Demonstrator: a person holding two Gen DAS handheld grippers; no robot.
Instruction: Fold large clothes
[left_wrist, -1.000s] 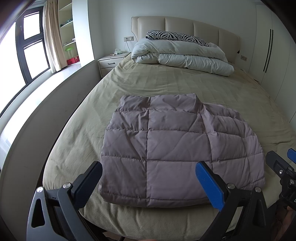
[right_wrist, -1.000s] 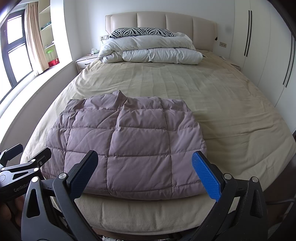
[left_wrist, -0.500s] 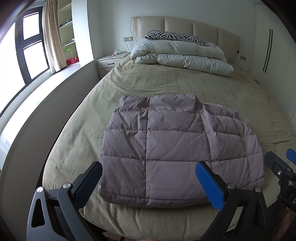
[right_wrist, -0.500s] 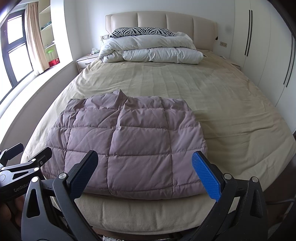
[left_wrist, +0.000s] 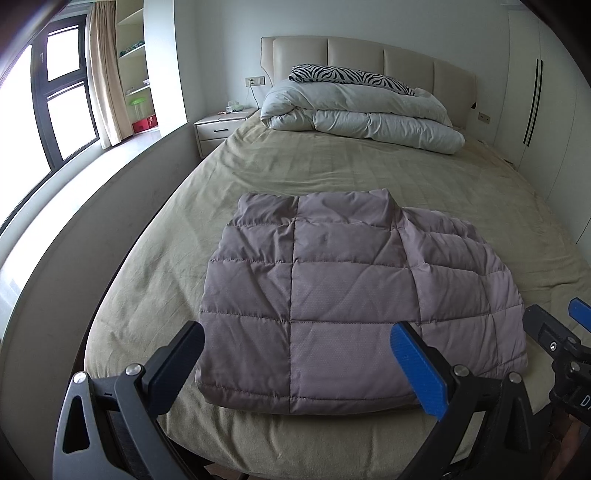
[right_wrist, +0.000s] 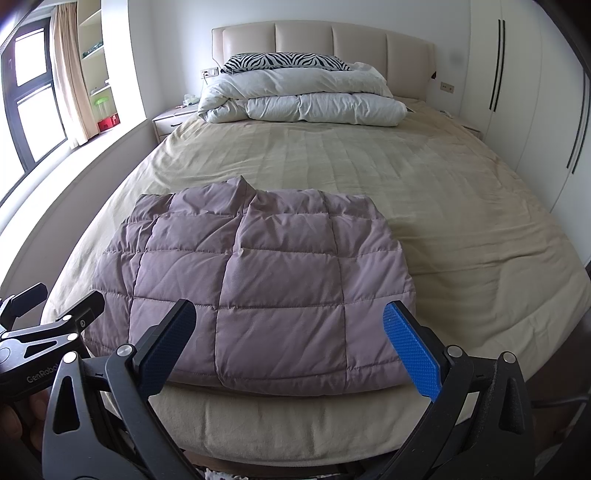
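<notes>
Nothing has moved since a second ago: the left tool (left_wrist: 297, 363) hangs spread wide over the bed's foot edge, empty. In the right view, "GenRobo" reads on its body at 8 o'clock. The folded quilted jacket (right_wrist: 258, 288) lies near the bed's (right_wrist: 461, 221) foot; open sheet toward 2 o'clock. The right tool (right_wrist: 288, 341) is spread too.

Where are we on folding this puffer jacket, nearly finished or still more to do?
Looks close to done. The quilted jacket lies on the bed as a compact rectangle, no sleeves showing. Nothing is in hand: the left gripper and right gripper are both open, short of its near edge. Left, at most: one more fold or tidying the far collar edge.
</notes>
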